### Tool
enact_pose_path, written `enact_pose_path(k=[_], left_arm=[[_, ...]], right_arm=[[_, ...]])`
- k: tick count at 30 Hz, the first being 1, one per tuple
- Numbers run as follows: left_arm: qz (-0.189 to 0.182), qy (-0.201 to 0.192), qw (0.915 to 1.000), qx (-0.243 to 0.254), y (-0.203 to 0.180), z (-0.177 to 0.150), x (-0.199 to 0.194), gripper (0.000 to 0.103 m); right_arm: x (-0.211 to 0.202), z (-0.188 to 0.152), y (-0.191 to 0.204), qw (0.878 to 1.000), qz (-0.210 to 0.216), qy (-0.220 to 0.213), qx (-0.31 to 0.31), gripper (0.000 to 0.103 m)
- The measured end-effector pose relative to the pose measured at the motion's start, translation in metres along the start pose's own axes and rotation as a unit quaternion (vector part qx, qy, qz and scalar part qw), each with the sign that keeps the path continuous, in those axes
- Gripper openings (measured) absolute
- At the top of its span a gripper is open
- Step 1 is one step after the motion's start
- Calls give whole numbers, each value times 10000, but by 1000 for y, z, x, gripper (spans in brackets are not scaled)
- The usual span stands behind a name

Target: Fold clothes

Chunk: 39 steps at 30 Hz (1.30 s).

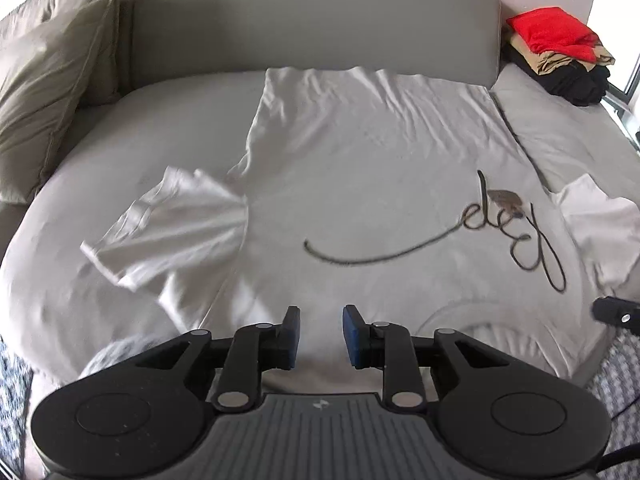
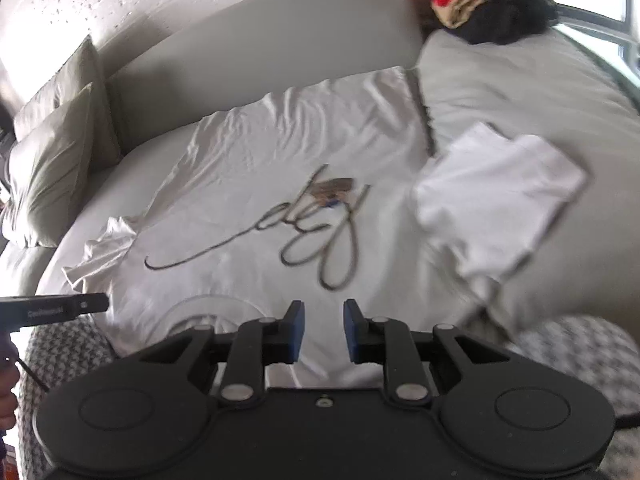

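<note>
Your left gripper [image 1: 321, 336] hovers over the near edge of the white T-shirt [image 1: 360, 184], its fingers slightly spread with nothing between them. Your right gripper [image 2: 324, 330] is the same: fingers parted, empty, just above the collar end. The shirt lies spread face up on the sofa seat [image 1: 80, 184], scribbled print [image 1: 516, 232] showing, both sleeves [image 1: 176, 224] splayed outwards and the hem reaching the backrest [image 1: 312, 28]. No fold shows on it, so this garment is only laid out; sleeves and body remain to fold. At the far end, a pile of clothes [image 1: 560, 52], red on top, looks finished.
</note>
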State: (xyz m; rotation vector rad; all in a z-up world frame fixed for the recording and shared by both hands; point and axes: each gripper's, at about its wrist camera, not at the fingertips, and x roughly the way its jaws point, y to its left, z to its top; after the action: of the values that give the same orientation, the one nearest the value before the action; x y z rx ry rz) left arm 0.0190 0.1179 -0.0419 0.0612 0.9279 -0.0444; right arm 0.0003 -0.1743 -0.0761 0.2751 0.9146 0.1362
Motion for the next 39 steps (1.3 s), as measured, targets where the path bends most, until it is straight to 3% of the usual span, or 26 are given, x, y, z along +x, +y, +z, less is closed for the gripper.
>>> enact_pose_path(k=[2,3,7,9,12,15,18,21,22,27,30,34,36,39], left_arm=[[119,-36,9996,249,-13,-3,12,25],[120,184,9991,350,-17,-8,20,25],[-198,439,9971,587,-12,-23,10,24],[-528,130,9978,393,4,-15,-7,21],[-591,-744,9952,225,22,11,-45,18],[-658,-1542,9858,78,32,39,-83,20],[-510,-1987,9787,34,33,64,-106,21],[-648,-2184,9737,24,34,89,-110,35],[-669,-2184,9736,23,32,96,-105,35],[-524,-1888,9799,368,23,119,-30,37],[-317,-1489,9876,387,31,124,33,19],[-243,-941,9952,75,44,133,110,11],[-450,-654,9968,14,44,138,140,11],[-572,-438,9971,224,32,138,173,11]], right_arm=[[14,-4,2,10000,11,86,-49,21],[18,-10,2,9998,-24,201,-72,21],[13,-29,-4,9974,-5,710,-76,21],[-2,-26,-12,9966,125,789,185,21],[-34,-4,-13,9986,352,183,336,21],[-67,30,-7,9941,677,-662,529,22],[-83,63,-3,9846,993,-1237,735,25],[-83,99,-5,9766,1175,-1598,836,32],[-79,109,-6,9760,1153,-1659,818,37],[-16,148,-17,9789,942,-1682,682,37],[43,158,-39,9843,507,-1481,812,14],[116,158,-71,9889,-147,-951,1129,13],[146,156,-79,9901,-64,-664,1237,13],[185,153,-77,9900,652,-116,1243,13]])
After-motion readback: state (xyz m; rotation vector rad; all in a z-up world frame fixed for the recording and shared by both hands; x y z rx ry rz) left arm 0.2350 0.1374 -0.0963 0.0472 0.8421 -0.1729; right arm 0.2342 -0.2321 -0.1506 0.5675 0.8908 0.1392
